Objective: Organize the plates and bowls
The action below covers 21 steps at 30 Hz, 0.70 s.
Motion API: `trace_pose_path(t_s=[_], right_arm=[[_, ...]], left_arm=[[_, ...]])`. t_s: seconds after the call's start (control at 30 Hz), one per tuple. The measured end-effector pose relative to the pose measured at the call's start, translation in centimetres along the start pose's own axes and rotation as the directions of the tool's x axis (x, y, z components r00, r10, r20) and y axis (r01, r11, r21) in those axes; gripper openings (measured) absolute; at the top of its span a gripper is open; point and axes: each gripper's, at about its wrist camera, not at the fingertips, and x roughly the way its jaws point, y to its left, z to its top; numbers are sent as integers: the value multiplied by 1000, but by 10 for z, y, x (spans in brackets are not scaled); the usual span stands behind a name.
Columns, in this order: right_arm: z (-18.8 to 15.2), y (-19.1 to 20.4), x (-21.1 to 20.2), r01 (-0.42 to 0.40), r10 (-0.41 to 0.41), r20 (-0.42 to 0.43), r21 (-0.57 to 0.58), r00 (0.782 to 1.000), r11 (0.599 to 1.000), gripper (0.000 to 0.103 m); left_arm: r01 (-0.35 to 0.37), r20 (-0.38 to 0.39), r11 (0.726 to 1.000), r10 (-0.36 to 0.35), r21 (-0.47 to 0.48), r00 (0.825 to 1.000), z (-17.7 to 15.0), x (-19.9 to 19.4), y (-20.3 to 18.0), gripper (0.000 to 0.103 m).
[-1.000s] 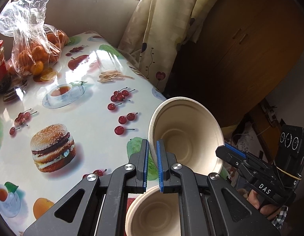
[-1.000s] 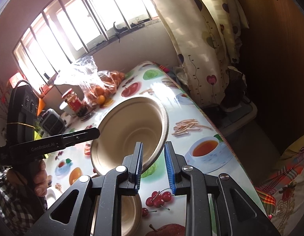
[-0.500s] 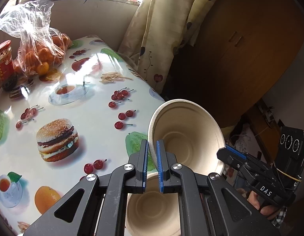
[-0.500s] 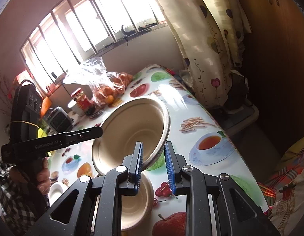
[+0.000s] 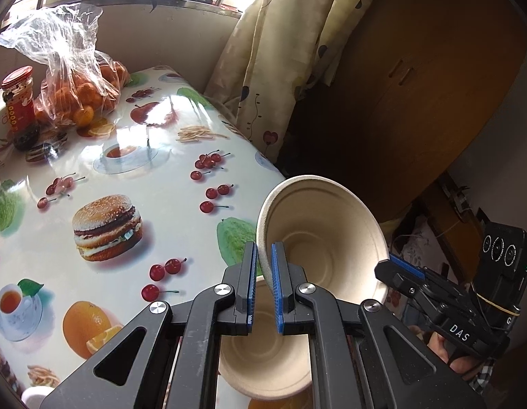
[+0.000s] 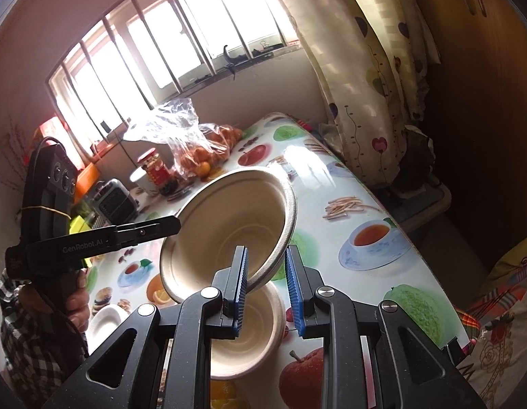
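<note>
Bowl (image 5: pixel 326 238) hangs tilted above a second bowl (image 5: pixel 263 364) on the table (image 5: pixel 168 177), left gripper (image 5: pixel 263 266) pinching its near rim; right gripper (image 6: pixel 265 272) narrowly parted around the opposite rim.

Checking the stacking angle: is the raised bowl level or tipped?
Tipped. The raised bowl, pinched at its rim by the left gripper, faces sideways above the lower bowl.

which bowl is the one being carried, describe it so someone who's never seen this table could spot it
Start at the table with the fruit-and-burger printed cloth and go to its edge nearest the curtain. There the beige bowl is tipped on its side in the air, its rim pinched by the left gripper. The second bowl sits upright on the cloth below it.
</note>
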Motion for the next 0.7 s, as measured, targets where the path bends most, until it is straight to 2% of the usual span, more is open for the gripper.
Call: trace_pose_path(t_s=[0.7], right_arm=[[-25,16,-3,-19,19,-26,-12,999,1000,23]], left_arm=[[-28,0,999,28,-18,1000,-34,-17,8,8]])
